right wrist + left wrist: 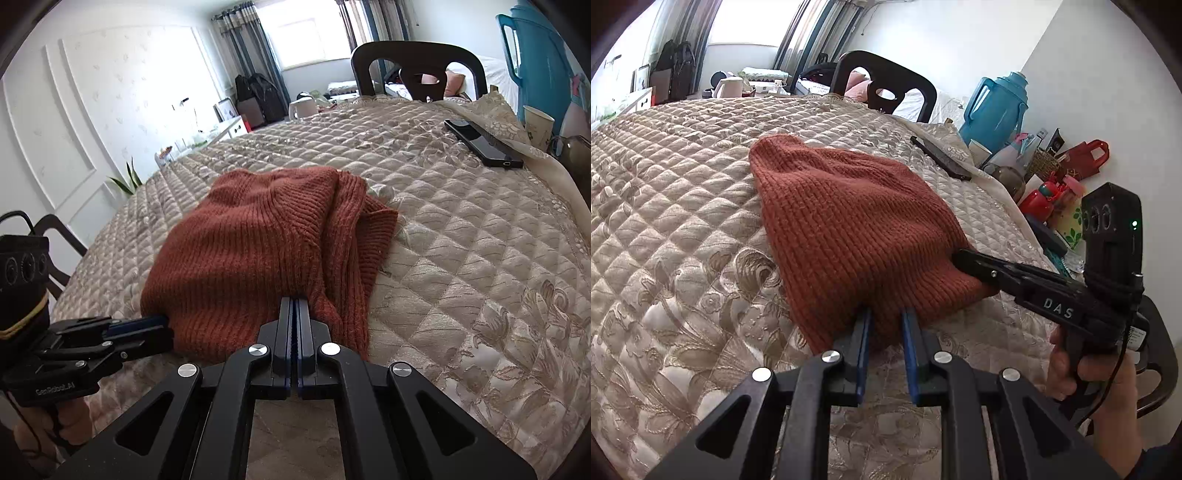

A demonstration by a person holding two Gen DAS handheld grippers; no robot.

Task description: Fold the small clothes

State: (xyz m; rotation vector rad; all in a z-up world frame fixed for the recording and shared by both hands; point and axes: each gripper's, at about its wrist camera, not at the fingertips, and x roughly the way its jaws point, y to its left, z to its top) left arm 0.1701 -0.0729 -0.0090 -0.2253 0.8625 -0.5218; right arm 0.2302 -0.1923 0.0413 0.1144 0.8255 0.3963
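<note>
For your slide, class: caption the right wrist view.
Right hand-held gripper shut on rust knit garment on quilted cover.

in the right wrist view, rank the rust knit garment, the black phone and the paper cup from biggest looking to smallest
1. rust knit garment, nearest and by far the largest.
2. black phone.
3. paper cup, partly hidden at the table's edge, so phone versus cup is unsure.

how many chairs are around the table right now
2: one dark chair at the far side of the table, another at the near edge behind the left gripper. More may be hidden.
</note>
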